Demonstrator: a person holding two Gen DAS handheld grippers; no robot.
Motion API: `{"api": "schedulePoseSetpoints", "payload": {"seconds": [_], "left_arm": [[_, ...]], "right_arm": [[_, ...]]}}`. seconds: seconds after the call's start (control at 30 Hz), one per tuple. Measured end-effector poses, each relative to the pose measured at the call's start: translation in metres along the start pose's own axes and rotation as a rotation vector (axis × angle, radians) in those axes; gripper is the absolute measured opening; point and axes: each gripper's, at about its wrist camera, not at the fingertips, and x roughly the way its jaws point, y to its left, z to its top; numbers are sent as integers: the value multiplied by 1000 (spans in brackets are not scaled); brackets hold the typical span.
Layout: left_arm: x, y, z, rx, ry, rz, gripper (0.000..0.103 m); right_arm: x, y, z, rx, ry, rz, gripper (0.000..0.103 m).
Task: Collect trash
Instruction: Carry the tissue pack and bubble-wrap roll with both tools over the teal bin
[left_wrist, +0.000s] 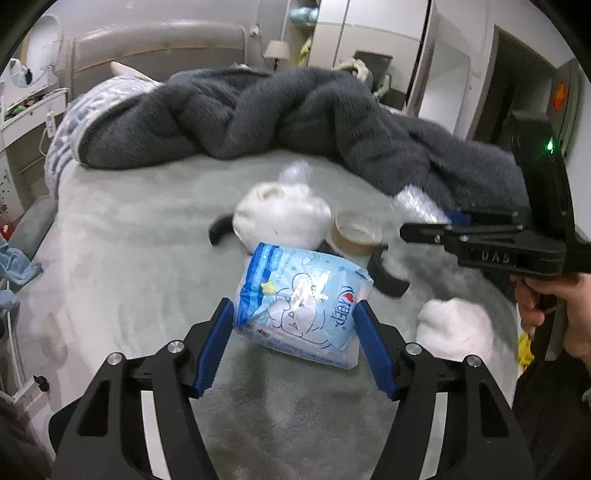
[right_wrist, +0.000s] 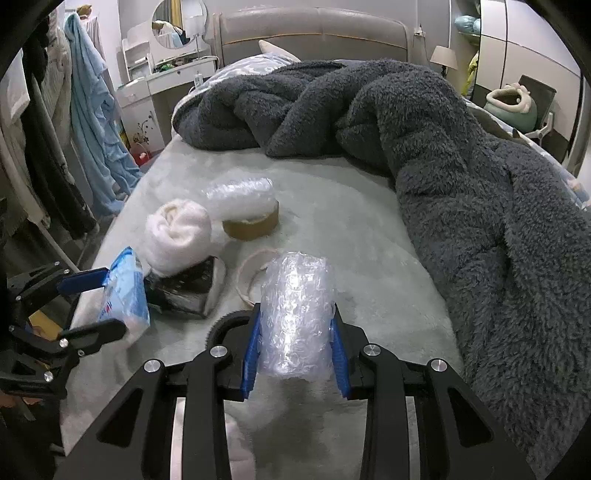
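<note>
1. Nearest us, our left gripper (left_wrist: 295, 343) has its blue pads against both sides of the blue-and-white tissue pack (left_wrist: 301, 306), pinching it; the pack rests on the pale bed cover (left_wrist: 129, 258), its long axis running away from the jaws.
2. Our right gripper (right_wrist: 295, 354) is pinching a bubble-wrap roll (right_wrist: 295, 310), upright between the pads.
3. We read a red-and-blue round logo on the pack; its lettering is too blurred to read. "DAS" is moulded on the right gripper's body.
4. Farther off lie a brown tape roll (right_wrist: 251, 223) and a second bubble-wrap wad (right_wrist: 240, 195), nearer our right gripper.
</note>
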Motion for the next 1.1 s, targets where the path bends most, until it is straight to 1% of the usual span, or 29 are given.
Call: {"api": "schedulePoseSetpoints", "payload": {"seconds": [0.13,0.23,0.33,0.43,0.57,0.77,0.9,1.1], "left_arm": [[-15,5,5,-32,-42,26,69],[-25,9,7,-56,-63,39,69],[-37,15,8,-85,-86,70,69],[-46,24,7,-114,-97,124,69],[-54,40,6,-157,-100,189,69],[-69,66,-3,-207,-93,258,69],[-75,82,-13,-232,-70,300,70],[-81,109,-30,-263,-24,341,70]], "right_arm": [[-15,13,13,-19,-41,11,34],[-20,25,18,-33,-52,29,34],[-25,36,22,-43,-65,59,34],[-28,45,25,-55,-70,83,34],[-29,59,29,-64,-72,103,34],[-28,88,39,-98,-85,142,34],[-24,113,45,-129,-88,170,34],[-18,151,53,-169,-81,219,34]]}}
